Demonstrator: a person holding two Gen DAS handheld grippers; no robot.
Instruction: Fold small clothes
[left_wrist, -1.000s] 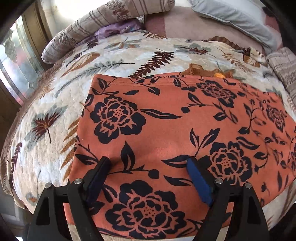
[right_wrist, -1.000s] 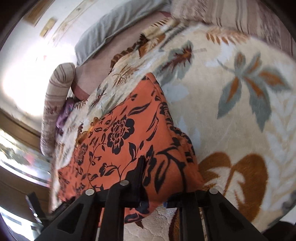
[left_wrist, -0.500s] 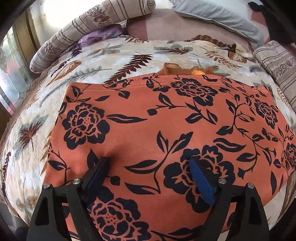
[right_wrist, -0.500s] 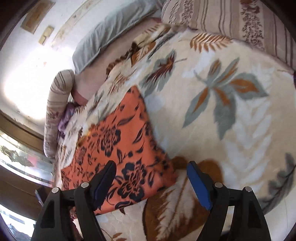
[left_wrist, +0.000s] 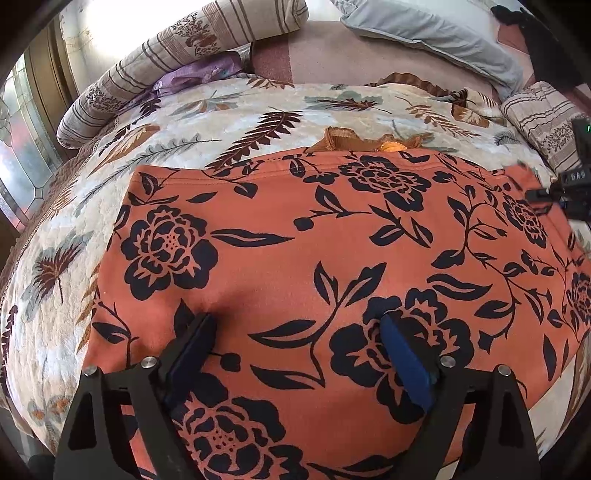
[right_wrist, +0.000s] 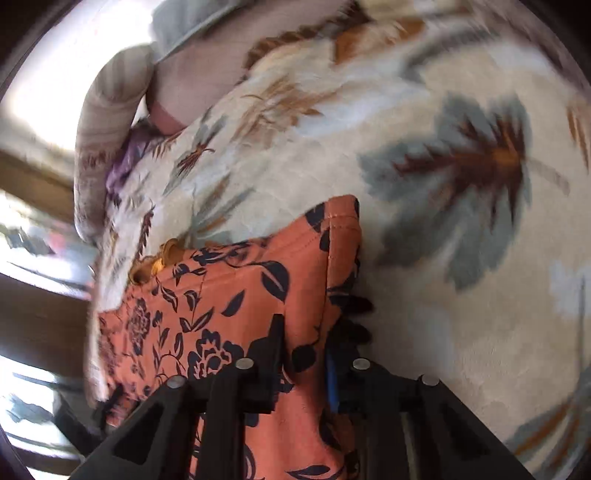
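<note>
Fingers of your right gripper (right_wrist: 304, 354) pinched the orange black-flowered garment (left_wrist: 332, 266) at lower centre; your left gripper (left_wrist: 295, 332), spread, pressed it down; lifting evenly suited the fold.

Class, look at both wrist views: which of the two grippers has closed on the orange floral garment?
The right gripper: its fingers pinch the orange floral garment at its edge. The left gripper is spread wide, fingers resting apart on the cloth.

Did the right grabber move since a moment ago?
Yes. The right gripper was open beside the orange cloth's corner, over the bedspread; now it has slid left onto that edge and shut on it.
</note>
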